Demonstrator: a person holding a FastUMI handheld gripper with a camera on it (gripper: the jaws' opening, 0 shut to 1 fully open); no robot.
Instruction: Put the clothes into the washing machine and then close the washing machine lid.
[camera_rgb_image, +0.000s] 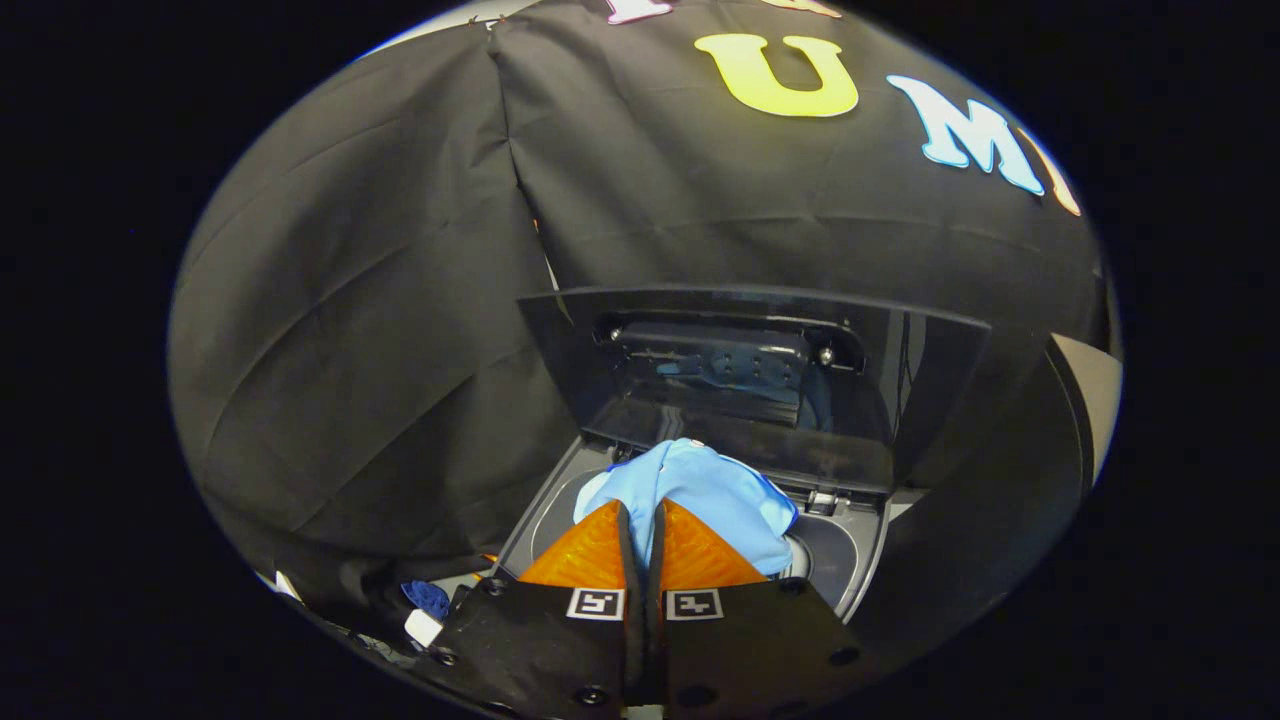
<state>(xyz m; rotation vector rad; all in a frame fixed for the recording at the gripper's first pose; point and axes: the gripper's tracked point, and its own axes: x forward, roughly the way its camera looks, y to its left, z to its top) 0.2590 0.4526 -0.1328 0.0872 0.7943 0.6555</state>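
- Two orange fingers (600, 548) are pressed nearly together, pinching a fold of the light blue garment (715, 490) between them.
- That garment hangs bunched just ahead of the fingertips, over the washing machine's open drum (845, 550).
- Beyond it, the washing machine lid (740, 350) stands raised and upright against the black cloth wall (380, 330).

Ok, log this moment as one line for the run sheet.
phase: loading | gripper: shut on light blue garment | garment: over washing machine opening | washing machine lid: open, upright | lid closing: not yet done
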